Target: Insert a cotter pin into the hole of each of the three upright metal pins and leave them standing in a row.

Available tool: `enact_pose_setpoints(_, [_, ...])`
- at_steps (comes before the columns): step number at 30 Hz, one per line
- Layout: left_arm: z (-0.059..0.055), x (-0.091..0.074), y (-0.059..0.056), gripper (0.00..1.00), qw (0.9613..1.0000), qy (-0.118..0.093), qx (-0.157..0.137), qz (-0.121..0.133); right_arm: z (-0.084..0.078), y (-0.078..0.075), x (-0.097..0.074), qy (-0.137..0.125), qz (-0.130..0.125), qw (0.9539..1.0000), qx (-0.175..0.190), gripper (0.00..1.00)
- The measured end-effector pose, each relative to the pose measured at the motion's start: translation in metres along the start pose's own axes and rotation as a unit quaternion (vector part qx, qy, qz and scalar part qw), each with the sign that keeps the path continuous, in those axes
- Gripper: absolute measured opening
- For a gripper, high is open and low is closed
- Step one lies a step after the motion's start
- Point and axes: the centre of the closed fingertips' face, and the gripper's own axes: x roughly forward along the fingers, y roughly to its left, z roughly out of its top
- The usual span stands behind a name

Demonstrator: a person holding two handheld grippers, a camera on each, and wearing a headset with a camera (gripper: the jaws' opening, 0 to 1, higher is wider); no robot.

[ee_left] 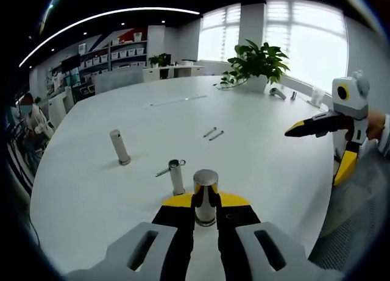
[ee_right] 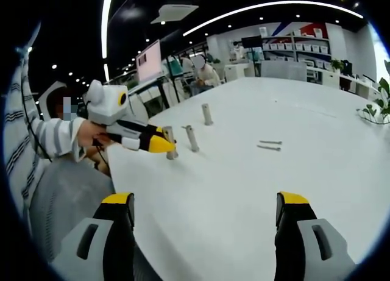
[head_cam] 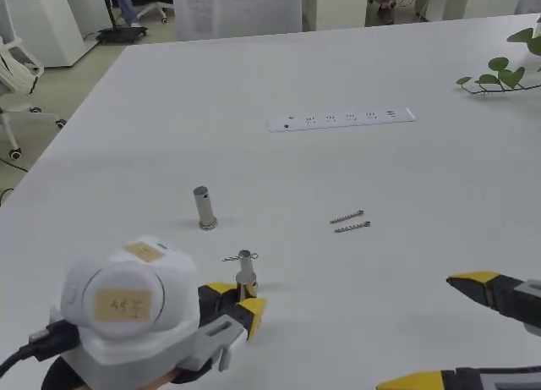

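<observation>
Currently: left gripper (ee_left: 206,206) steadies near silver metal pin (ee_left: 206,184) for pinning.
Right gripper (ee_right: 206,199): wide, empty.
Next: fetch thin loose cotter pin (head_cam: 347,216).

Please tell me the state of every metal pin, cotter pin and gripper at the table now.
middle metal pin: upright, inserted cotter pin through its top.
far metal pin: upright, nothing inserted.
near metal pin: upright, gripped, nothing inserted.
loose cotter pins: two, lying flat side by side.
left gripper: shut on the near metal pin.
right gripper: open, empty.
</observation>
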Motion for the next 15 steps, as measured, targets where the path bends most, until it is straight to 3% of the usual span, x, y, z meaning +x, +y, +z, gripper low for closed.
enact_pose_setpoints(15, [-0.012, 0.015, -0.007, 0.11, 1.0000, 0.005, 0.003, -0.003, -0.002, 0.000, 0.000, 0.005, 0.000, 1.0000, 0.000, 0.97])
